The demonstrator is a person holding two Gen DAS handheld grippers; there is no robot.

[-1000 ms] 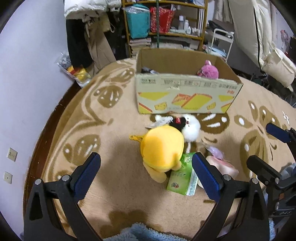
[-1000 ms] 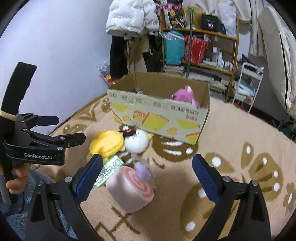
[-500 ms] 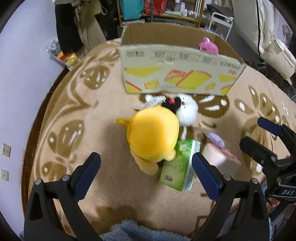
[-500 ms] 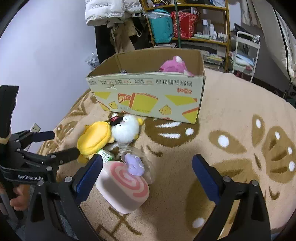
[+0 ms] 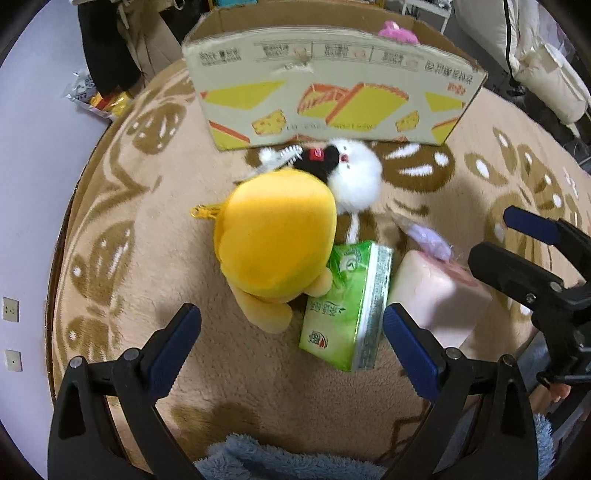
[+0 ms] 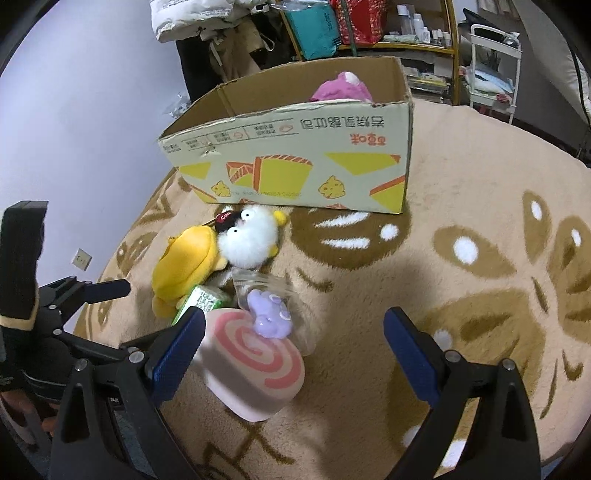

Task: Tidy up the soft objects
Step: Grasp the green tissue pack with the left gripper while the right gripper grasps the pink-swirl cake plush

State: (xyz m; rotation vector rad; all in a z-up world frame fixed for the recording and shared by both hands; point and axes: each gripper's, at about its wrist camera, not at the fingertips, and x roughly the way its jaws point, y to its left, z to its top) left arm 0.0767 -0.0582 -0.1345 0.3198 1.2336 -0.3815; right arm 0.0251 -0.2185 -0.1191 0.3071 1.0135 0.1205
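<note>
A yellow plush (image 5: 277, 243) lies on the rug with a white fluffy plush (image 5: 356, 177) behind it, a green tissue pack (image 5: 347, 306) to its right and a pink swirl-roll cushion (image 5: 436, 295) beyond that. A small purple toy in a clear bag (image 6: 267, 314) rests on the roll (image 6: 255, 363). The open cardboard box (image 5: 332, 99) holds a pink plush (image 6: 341, 90). My left gripper (image 5: 291, 345) is open, just short of the yellow plush and tissue pack. My right gripper (image 6: 293, 349) is open, its left finger beside the roll.
The patterned beige rug (image 6: 461, 258) covers the floor. A wall (image 5: 33, 184) runs along the left. Shelves with bags and bottles (image 6: 369, 26) and hanging clothes stand behind the box. A blue fluffy cloth (image 5: 280, 459) lies under my left gripper.
Both grippers have moved forward and down toward the pile; the toys and box loom larger. Nothing has been gripped or shifted.
</note>
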